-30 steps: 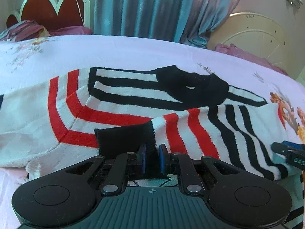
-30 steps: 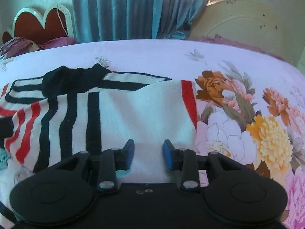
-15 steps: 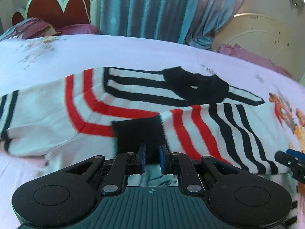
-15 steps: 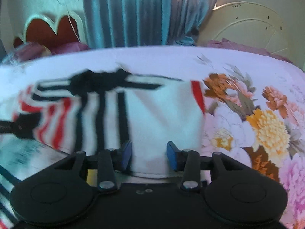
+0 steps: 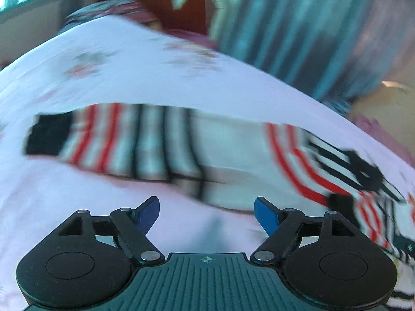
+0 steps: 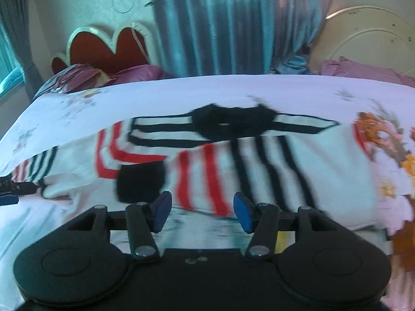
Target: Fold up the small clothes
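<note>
Between the blue fingertip pads of the left gripper (image 5: pixel 207 216) lies only bare sheet; its jaws stand wide apart, having just been opening, and nothing is held. Left gripper body: black plastic, two round pivot housings, ribbed dark-green grip plate behind.

Right gripper (image 6: pixel 202 212): black, same build, blue pads; jaws parted, having just been opening, with nothing pinched between them. Beneath and just ahead of its pads lies the near edge of the garment.

Small knitted sweater (image 6: pixel 233 153), white with red and black stripes, black collar and black cuffs: lies flat on the bed, spread across the middle of the sheet. One sleeve is folded across the body, its black cuff (image 6: pixel 141 181) resting just ahead of the right gripper's left pad. The other sleeve (image 5: pixel 116 140) stretches out straight to the side, seen blurred in the left wrist view just beyond the left gripper, its cuff at the far end. Black collar (image 6: pixel 233 121) sits on the far side of the garment.

Bed sheet (image 5: pixel 129 77): pale pink-white, faint floral print, with large orange and pink flowers (image 6: pixel 399 160) at the right edge.

Headboard (image 6: pixel 103 46): scalloped, cream-edged, dark red panel. Curtain (image 6: pixel 220 20): blue-grey, pleated, behind the bed. Purple pillow (image 6: pixel 137 73): below the headboard.
</note>
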Tool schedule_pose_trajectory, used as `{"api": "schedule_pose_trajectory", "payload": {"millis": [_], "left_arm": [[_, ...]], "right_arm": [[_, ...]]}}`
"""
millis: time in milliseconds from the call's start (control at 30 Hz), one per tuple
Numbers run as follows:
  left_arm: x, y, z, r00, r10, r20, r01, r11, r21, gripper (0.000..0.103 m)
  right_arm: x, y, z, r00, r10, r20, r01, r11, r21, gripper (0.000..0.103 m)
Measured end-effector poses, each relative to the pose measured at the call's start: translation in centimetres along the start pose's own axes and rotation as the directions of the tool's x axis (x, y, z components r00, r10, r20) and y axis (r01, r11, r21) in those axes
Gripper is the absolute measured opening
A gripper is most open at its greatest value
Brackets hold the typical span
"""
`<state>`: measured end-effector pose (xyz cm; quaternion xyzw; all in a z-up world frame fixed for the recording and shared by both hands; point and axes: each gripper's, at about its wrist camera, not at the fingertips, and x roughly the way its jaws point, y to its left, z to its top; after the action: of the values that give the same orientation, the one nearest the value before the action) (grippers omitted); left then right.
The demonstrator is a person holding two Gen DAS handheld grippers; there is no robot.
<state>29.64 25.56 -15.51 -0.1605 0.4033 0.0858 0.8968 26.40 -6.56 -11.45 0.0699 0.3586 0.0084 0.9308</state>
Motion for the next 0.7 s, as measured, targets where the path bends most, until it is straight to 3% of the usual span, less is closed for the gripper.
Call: {"api": "schedule_pose_trajectory", "payload": {"millis": [200, 300, 367, 467, 533, 600, 667, 700], "left_arm": [[1.7, 9.5, 1.3, 0.999, 0.049, 0.001, -0.048, 0.971, -0.235, 0.079], [3.3, 13.4, 1.3, 1.000, 0.003, 0.007, 0.000, 0.927, -0.375, 0.079], [4.1, 14.4, 1.0, 0.998, -0.033, 0.051, 0.052, 0.894, -0.445, 0.079], [5.3, 14.8, 1.3, 0.994, -0.048, 0.097, 0.088, 0.880, -0.467, 0.076], [5.8, 15.0, 1.5, 0.993, -0.030, 0.116, 0.081, 0.882, -0.465, 0.060], [6.7, 15.5, 1.9, 0.992, -0.025, 0.123, 0.083, 0.869, -0.488, 0.029], [7.2, 16.3, 2.1, 0.993, -0.015, 0.121, 0.076, 0.853, -0.517, 0.011], [7.4, 16.6, 2.2, 0.992, -0.020, 0.124, 0.082, 0.847, -0.526, 0.009]], "right_arm": [[2.2, 5.5, 0.5, 0.999, 0.032, -0.016, -0.033, 0.998, -0.046, 0.052], [3.4, 7.2, 0.8, 0.999, 0.038, -0.025, -0.039, 0.998, -0.057, 0.052], [4.1, 8.1, 0.9, 0.999, 0.036, -0.030, -0.038, 0.997, -0.062, 0.052], [5.2, 9.0, 1.0, 0.999, 0.024, -0.036, -0.026, 0.998, -0.065, 0.052], [5.9, 9.2, 1.1, 0.999, 0.009, -0.040, -0.012, 0.998, -0.064, 0.052], [6.5, 9.1, 1.2, 0.999, -0.008, -0.044, 0.006, 0.999, -0.053, 0.052], [6.8, 8.9, 1.2, 0.999, -0.027, -0.043, 0.025, 0.999, -0.045, 0.052], [7.0, 8.7, 1.2, 0.998, -0.038, -0.045, 0.036, 0.999, -0.040, 0.052]]}}
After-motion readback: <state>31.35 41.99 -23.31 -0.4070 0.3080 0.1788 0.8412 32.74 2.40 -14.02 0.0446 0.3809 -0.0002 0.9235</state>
